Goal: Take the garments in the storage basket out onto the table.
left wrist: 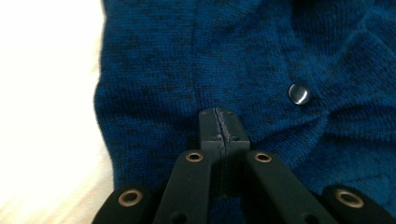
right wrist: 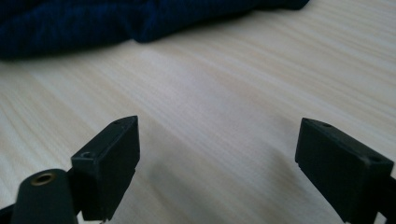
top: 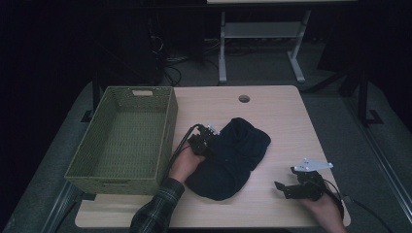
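No words or labels could be read on anything. The left tongs (left wrist: 218, 122) were pressed tight together, tips touching, on top of the dark blue knit sweater (left wrist: 243, 60). I could not tell if any cloth was pinched between the tips. A small shiny button (left wrist: 299, 93) sat on the knit just to the side of the tips. In the high view the left tongs (top: 210, 135) rested at the sweater's (top: 233, 158) left edge, with the green woven basket (top: 124, 141) on their other side. The right tongs (right wrist: 217, 163) were wide apart and held nothing, just above the bare tabletop (right wrist: 224, 84). The sweater (right wrist: 93, 23) lay well ahead of them.
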Motion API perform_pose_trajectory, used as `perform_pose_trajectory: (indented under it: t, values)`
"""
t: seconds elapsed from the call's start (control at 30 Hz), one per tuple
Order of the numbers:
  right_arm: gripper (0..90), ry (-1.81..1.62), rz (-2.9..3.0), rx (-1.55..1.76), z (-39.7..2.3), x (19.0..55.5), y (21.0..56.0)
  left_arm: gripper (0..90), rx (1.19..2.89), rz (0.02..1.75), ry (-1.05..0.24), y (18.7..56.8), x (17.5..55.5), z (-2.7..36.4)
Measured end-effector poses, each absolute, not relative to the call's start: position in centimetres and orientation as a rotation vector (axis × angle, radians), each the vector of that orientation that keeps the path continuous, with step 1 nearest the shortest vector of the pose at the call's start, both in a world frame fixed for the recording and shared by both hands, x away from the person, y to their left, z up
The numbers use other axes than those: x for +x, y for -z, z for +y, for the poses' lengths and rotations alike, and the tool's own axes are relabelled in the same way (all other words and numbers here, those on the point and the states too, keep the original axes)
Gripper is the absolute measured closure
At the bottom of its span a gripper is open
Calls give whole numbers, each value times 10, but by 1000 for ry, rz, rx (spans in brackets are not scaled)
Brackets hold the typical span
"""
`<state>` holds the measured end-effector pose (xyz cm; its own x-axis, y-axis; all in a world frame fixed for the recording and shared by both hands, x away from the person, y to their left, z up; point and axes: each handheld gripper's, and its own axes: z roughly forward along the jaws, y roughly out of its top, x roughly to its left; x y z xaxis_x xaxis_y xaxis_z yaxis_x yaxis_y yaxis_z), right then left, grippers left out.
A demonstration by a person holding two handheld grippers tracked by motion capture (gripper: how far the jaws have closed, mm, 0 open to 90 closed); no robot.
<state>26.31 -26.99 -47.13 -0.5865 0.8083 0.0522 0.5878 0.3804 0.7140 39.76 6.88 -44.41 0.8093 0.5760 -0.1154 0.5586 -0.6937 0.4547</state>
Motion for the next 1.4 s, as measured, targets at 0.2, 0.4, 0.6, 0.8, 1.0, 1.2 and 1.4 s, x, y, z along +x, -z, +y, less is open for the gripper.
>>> perform_pose_trajectory:
  t: [0.2, 0.4, 0.6, 0.8, 1.0, 1.2, 1.4]
  values:
    - [140, -1037, 2309, 1255, -271, 273, 463, 898, 2523, 781, 22, 445, 385, 64]
    - [226, -1080, 2298, 1241, -270, 288, 450, 897, 2530, 719, 25, 446, 371, 59]
    - [345, -1127, 2328, 1205, -266, 312, 434, 896, 2513, 708, 7, 448, 369, 61]
    - [431, -1170, 2335, 1188, -256, 343, 421, 899, 2484, 719, 12, 450, 368, 63]
    - [529, -1180, 2337, 1163, -244, 381, 406, 900, 2452, 733, 32, 452, 370, 65]
    - [555, -1174, 2387, 1120, -224, 422, 404, 900, 2474, 726, 10, 451, 368, 62]
    - [566, -1173, 2413, 1118, -200, 464, 406, 900, 2480, 721, 13, 451, 369, 63]
